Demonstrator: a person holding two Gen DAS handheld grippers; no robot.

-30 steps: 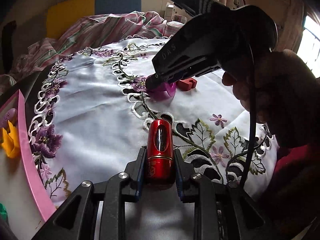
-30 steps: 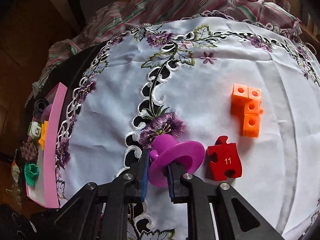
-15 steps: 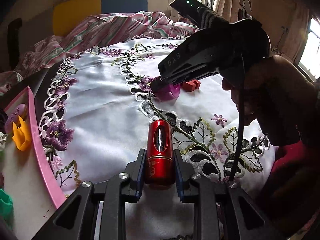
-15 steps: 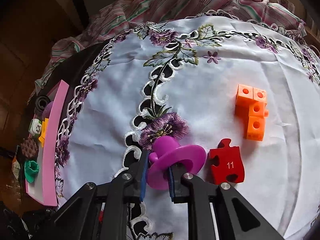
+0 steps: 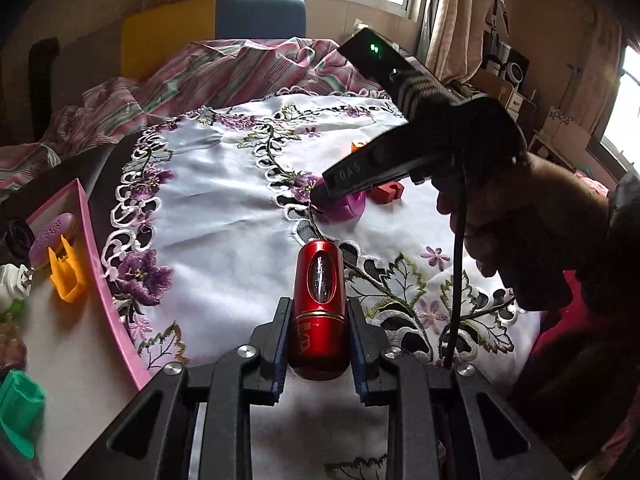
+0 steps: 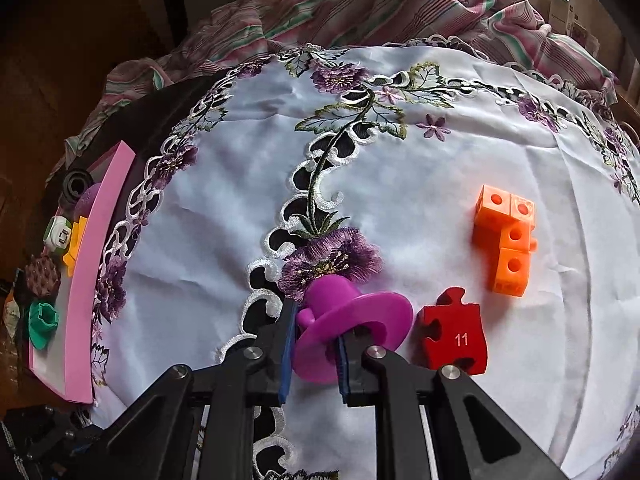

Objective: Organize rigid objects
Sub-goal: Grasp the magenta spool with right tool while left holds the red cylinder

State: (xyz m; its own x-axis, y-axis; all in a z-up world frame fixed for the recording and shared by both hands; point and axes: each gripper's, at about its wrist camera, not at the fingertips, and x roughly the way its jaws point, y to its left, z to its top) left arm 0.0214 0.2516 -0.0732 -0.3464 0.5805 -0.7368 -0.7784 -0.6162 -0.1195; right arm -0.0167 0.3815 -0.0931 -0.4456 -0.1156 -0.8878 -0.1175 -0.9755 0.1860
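My left gripper (image 5: 319, 316) is shut on a red metal cylinder (image 5: 319, 304) with a window slot, held above the embroidered white cloth (image 5: 208, 208). My right gripper (image 6: 313, 334) is shut on a purple hat-shaped toy (image 6: 348, 322), low over the cloth; it also shows in the left wrist view (image 5: 320, 196) with the purple toy (image 5: 350, 208). A red puzzle piece marked 11 (image 6: 456, 334) and an orange block cluster (image 6: 506, 236) lie on the cloth right of the purple toy. A pink-rimmed tray (image 5: 104, 284) at the left holds several small toys.
In the tray lie a yellow piece (image 5: 68, 276), a purple oval (image 5: 52, 234), a green piece (image 5: 18, 412) and a black roll (image 6: 76, 184). A striped blanket (image 6: 380, 4) is bunched behind the cloth. A hand (image 5: 532, 232) holds the right gripper.
The left gripper with the red cylinder has risen and pulled back, so more of the tray shows. The right gripper has lifted the purple toy slightly.
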